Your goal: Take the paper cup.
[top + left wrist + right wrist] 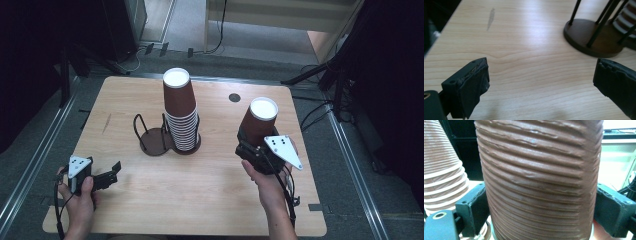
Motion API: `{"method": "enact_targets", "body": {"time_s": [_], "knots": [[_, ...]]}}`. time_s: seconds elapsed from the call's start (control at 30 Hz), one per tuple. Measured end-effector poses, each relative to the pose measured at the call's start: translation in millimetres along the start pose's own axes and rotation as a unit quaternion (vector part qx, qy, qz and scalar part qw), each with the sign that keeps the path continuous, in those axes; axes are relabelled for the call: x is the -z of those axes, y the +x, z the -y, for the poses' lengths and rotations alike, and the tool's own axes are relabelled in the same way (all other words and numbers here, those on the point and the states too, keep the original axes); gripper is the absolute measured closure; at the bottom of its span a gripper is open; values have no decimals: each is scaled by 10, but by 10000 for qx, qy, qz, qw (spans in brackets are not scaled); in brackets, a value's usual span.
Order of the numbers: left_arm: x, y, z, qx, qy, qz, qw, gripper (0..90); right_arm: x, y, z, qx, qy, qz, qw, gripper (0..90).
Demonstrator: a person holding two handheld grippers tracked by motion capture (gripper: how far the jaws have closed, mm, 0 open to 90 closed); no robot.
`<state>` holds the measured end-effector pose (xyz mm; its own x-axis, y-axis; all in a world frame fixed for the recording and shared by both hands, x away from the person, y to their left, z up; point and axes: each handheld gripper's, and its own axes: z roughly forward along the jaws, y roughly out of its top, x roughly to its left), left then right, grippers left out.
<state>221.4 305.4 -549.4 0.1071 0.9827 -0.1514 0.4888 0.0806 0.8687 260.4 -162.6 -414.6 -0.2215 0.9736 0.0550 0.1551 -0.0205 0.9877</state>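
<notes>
Wood table lies bare along its near edge. At its near left corner, the left gripper rests with jaws apart, nothing between. Toward the right edge, the right gripper clamps an upturned cup. Beyond, mid-table, a cup stack stands in its rack.

cup: brown ribbed paper, upside down, white base up | tilted, above table's right side

One cup stack, one loose cup.
</notes>
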Motion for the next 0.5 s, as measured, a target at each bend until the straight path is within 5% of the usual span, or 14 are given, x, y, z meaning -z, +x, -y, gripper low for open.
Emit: {"method": "enact_targets", "body": {"time_s": [0.1,0.23,0.33,0.5], "knots": [[11,10,-15,2,-27,39,10000,10,21,-24,42,38,15,31,10000,105],[-4,19,-71,170,148,580,9981,11,48,-46,92,-29,24,17,10000,106],[38,-84,-149,-21,43,585,9983,10,50,-37,146,21,68,19,10000,106],[117,-269,-324,-288,-311,982,9943,11,41,-33,221,45,139,-41,9999,106]]}}
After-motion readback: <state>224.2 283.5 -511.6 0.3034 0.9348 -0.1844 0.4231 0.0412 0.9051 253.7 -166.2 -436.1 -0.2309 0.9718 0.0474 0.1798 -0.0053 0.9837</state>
